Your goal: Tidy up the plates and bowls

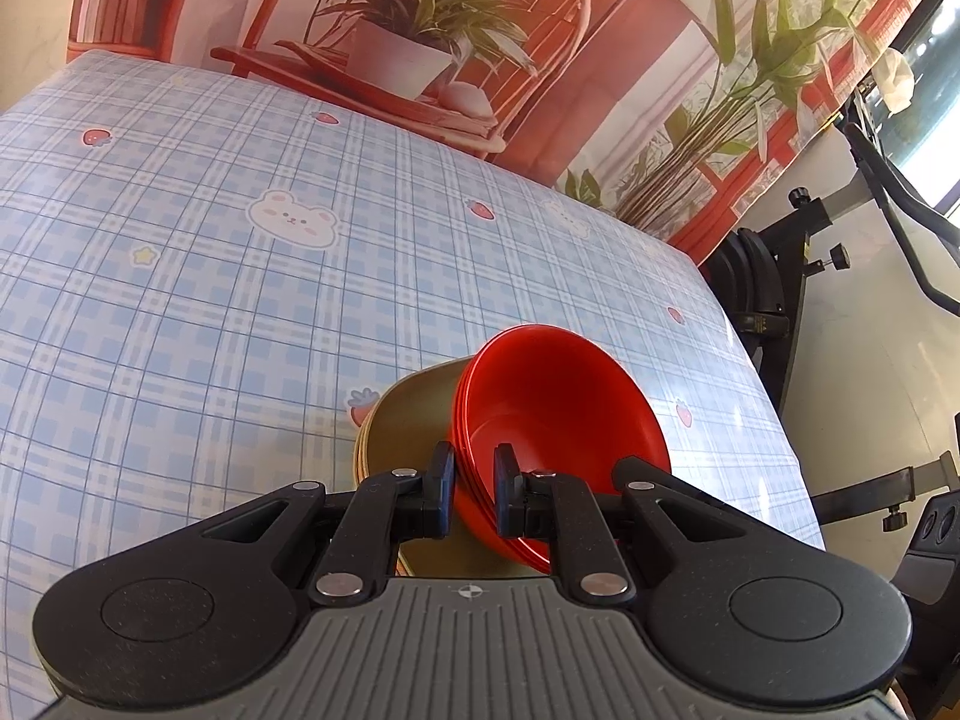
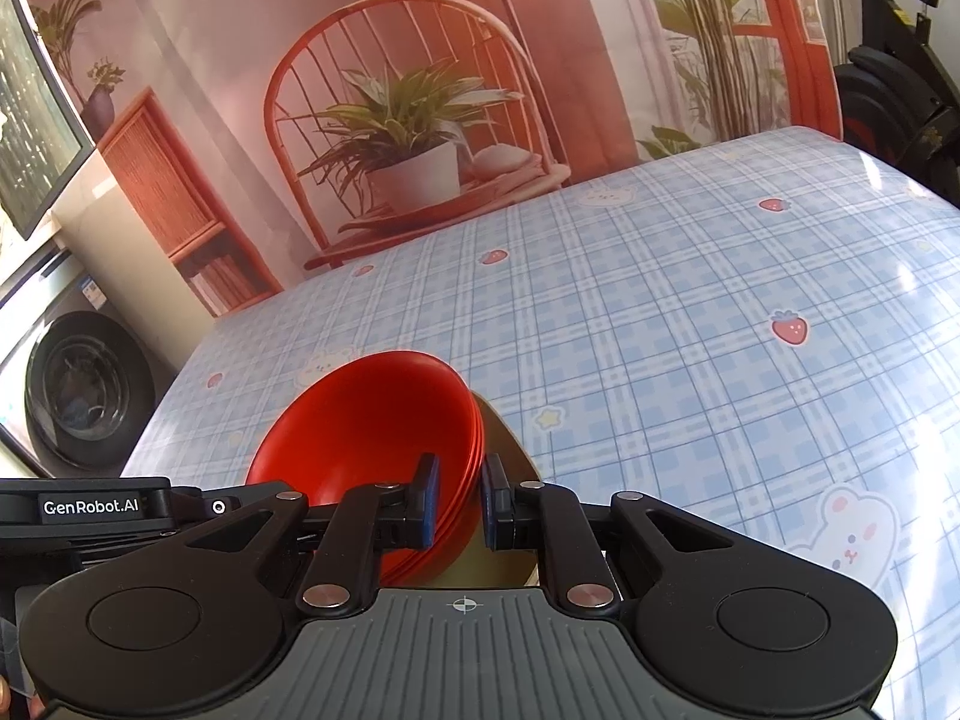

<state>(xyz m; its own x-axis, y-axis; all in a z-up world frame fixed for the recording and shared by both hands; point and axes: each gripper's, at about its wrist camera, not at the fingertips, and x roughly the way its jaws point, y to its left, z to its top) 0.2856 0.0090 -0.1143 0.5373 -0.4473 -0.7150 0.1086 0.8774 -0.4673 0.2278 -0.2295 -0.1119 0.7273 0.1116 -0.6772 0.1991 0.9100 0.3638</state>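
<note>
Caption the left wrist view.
Left tool shut on stacked red bowls over tan dishes, above checked tablecloth.

blue plaid tablecloth with bunnies and strawberries, printed chair-and-plant backdrop, washing machine, black exercise bike

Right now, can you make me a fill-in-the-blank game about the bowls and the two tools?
1. The bowls pinched by the left tool are colored ____.
2. The right tool grips the bowls by their ____.
3. The tablecloth shows bunnies, stars and ____.
4. Under the bowls sits a plate colored ____.

Missing words: red; rim; strawberries; tan
</note>
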